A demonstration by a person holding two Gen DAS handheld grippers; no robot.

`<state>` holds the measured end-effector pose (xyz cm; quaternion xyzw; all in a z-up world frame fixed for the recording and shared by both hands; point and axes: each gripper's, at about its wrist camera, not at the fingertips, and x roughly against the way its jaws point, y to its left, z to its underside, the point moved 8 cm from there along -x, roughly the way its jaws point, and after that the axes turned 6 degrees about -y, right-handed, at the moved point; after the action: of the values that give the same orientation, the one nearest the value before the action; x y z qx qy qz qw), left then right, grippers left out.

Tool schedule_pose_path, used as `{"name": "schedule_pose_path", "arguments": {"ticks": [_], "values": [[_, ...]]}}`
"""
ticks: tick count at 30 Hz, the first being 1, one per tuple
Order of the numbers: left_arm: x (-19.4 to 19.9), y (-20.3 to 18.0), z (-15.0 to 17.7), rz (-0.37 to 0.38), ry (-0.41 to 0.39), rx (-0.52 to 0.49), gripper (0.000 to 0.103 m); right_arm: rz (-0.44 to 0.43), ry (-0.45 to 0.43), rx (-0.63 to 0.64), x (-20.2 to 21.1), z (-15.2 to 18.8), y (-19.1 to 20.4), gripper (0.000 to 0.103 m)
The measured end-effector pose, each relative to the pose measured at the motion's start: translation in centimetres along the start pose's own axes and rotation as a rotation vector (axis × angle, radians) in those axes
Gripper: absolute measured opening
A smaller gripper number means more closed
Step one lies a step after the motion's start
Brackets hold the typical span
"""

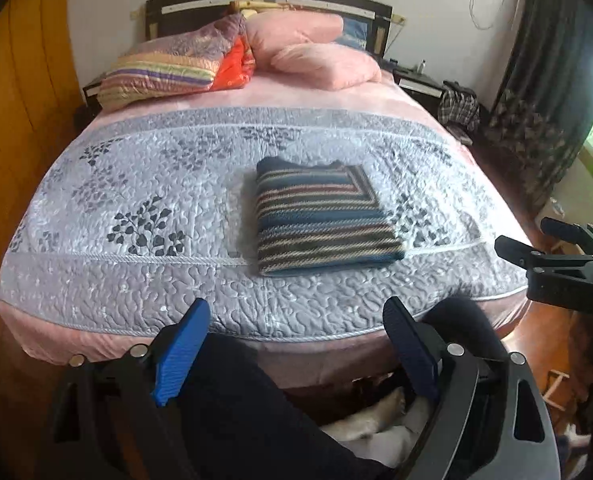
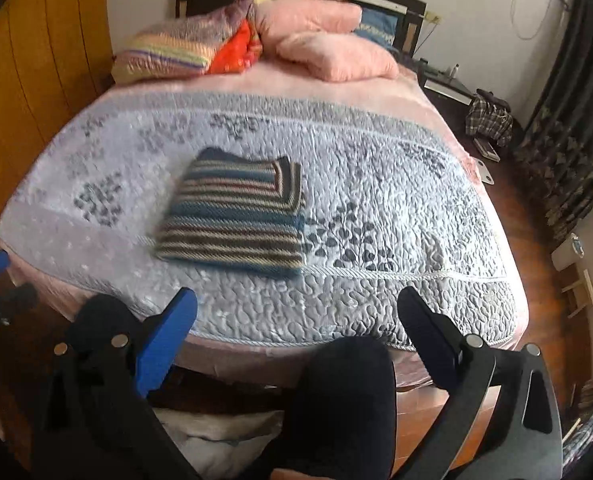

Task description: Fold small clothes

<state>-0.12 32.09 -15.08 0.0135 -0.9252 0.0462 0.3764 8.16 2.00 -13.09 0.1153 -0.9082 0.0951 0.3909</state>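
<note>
The fold looks finished to me. The sweater [image 1: 324,216] lies as a neat rectangle on the quilt [image 1: 136,184], near the foot of the bed and well away from the pillows [image 1: 324,64] at the headboard. I hold both tools back off the mattress edge, above my knees [image 2: 348,384], so I judge this as the moment after the last fold, or the pause before taking up another piece.

My left gripper [image 1: 296,344] has its jaws spread wide and grips nothing; through the gap I see only quilt and my trouser legs. My right gripper [image 2: 296,332] is the same, fully apart and empty. Its black frame also shows at the right edge of the left view.

If anything remains, it is a check of the edges. The top layer's far right corner sits a little inside the layer below, so a light press or tug there would square it. For that I would reach forward, come down flat onto the cloth and close only on the upper layer.

The sweater is a thick knit, ribbed in horizontal stripes of teal, cream, dark brown and dull red. It holds its shape and stacks with soft, rounded edges. The quilt beneath is pale grey, stitched in a pebbled pattern with dark leaf prints, slightly glossy and puffy, so it should give under pressure.
</note>
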Motion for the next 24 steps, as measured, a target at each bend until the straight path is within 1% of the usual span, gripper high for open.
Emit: {"name": "schedule_pose_path", "arguments": {"ticks": [3, 9, 13, 24], "values": [[1.1, -0.5, -0.6, -0.024, -0.008, -0.009, 0.088, 0.006, -0.034, 0.011, 2.4, -0.7, 0.5, 0.100], [1.8, -1.3, -1.3, -0.012, -0.020, -0.010, 0.088, 0.022, -0.087, 0.019, 5.3, -1.4, 0.9, 0.100], [1.9, -1.6, -1.5, -0.003, -0.031, -0.007, 0.088, 0.030, -0.085, 0.029, 5.4, -1.2, 1.1, 0.100], [2.4, -2.0, -1.7, -0.015, -0.035, -0.019, 0.088, 0.024, -0.104, 0.020, 6.0, -1.6, 1.3, 0.100]]}}
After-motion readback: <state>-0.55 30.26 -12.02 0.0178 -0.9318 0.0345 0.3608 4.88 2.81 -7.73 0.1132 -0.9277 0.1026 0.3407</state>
